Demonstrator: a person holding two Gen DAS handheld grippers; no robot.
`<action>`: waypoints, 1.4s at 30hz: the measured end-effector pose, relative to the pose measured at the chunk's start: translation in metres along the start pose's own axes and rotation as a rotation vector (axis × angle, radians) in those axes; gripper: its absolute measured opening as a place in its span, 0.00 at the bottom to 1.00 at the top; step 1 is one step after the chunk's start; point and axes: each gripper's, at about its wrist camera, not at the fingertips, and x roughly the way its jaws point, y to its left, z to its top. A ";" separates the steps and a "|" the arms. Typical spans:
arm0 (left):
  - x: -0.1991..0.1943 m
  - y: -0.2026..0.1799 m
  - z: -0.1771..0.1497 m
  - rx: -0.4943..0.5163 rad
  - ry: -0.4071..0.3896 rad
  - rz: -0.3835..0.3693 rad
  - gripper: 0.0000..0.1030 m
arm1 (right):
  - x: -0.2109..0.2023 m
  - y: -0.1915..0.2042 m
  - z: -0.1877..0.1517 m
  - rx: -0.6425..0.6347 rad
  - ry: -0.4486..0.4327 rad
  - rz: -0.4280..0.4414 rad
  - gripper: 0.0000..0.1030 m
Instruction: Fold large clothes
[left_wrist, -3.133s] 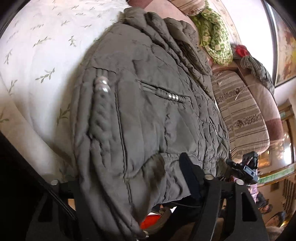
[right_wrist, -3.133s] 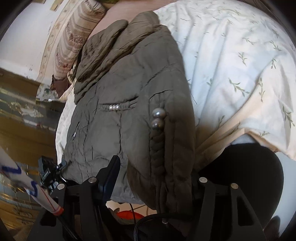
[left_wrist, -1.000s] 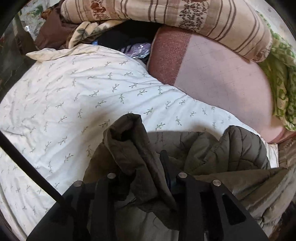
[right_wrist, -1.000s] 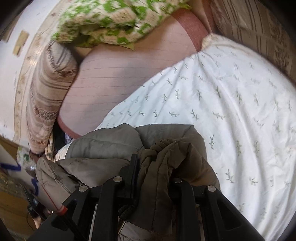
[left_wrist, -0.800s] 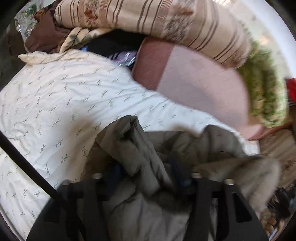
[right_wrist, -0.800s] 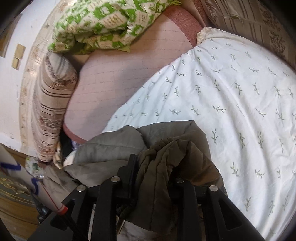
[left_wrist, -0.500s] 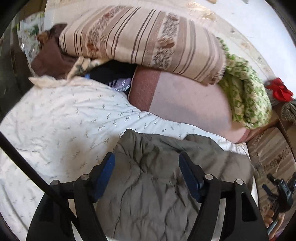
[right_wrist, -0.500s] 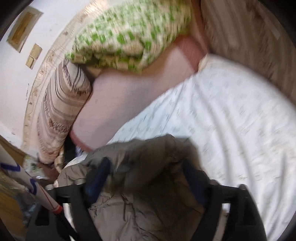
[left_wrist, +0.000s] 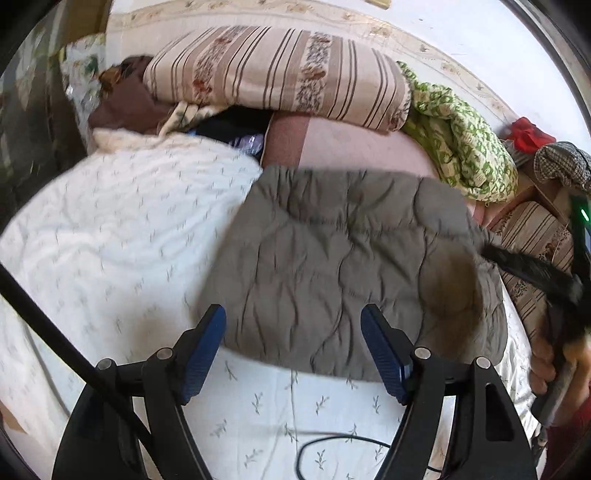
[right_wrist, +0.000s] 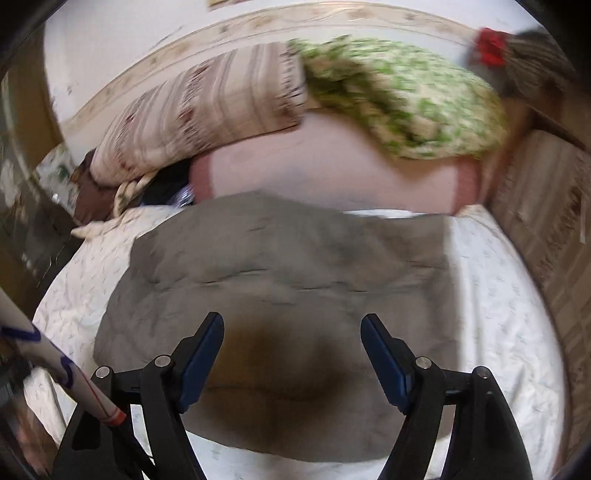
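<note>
Left gripper (left_wrist: 293, 347): jaws spread wide, holding nothing.
Right gripper (right_wrist: 291, 354): likewise wide apart, empty.
Quilted jacket (left_wrist: 347, 273): folded flat on the floral sheet (left_wrist: 122, 229), toward twelve o'clock of both tongs.
Risk: puffy padding may spring the fold open; the black cable (left_wrist: 332, 443) at six could snag.
Room: bare sheet from nine to six; pink bolster (right_wrist: 332, 173) crowds twelve.

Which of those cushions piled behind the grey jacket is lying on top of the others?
The brown-striped cushion. It lies lengthwise across the plain pink bolster, which sits beneath it directly behind the jacket; the green-patterned one slumps to its right.
</note>
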 end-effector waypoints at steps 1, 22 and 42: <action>0.005 0.002 -0.004 -0.012 0.006 -0.005 0.72 | 0.009 0.009 0.000 0.001 0.005 0.002 0.79; 0.060 0.045 -0.010 0.021 -0.079 0.079 0.72 | 0.270 -0.005 0.077 0.067 0.108 -0.357 0.98; 0.066 0.059 -0.014 -0.014 -0.038 0.065 0.72 | 0.231 0.144 0.072 -0.085 0.143 -0.089 0.91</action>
